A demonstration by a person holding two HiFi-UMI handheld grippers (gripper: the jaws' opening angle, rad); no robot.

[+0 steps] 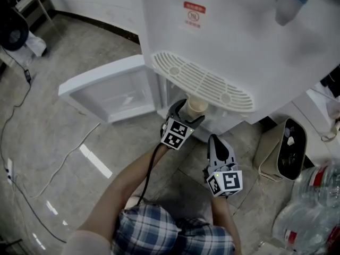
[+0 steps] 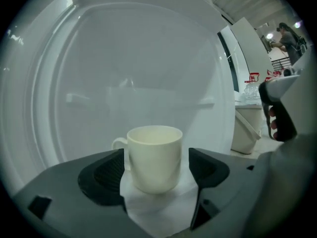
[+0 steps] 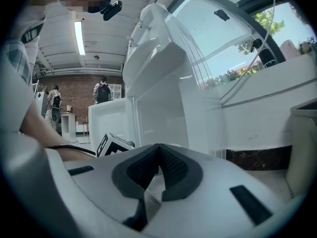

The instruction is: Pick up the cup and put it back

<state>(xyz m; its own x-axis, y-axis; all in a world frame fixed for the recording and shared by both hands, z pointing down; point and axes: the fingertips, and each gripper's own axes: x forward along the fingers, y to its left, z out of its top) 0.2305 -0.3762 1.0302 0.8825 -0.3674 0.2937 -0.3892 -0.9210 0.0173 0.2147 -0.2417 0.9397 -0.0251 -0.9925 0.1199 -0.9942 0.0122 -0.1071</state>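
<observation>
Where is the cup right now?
The cream cup stands on a white surface between the open jaws of the left gripper. In the head view it sits just below the water dispenser's drip tray, ahead of the right gripper.

We are seeing only the rim of the cup (image 1: pixel 197 105) under the tray (image 1: pixel 202 81) of the dispenser (image 1: pixel 239 31), whose top is running off the picture. A jaw is hiding part of the cup's handle (image 2: pixel 118 144). The edge is cropping the bottles (image 1: pixel 313 211) right of the dispenser.

Soft even daylight, a bright ceiling strip light (image 3: pixel 79 31), heavy fisheye bending and dark vignetted corners.
</observation>
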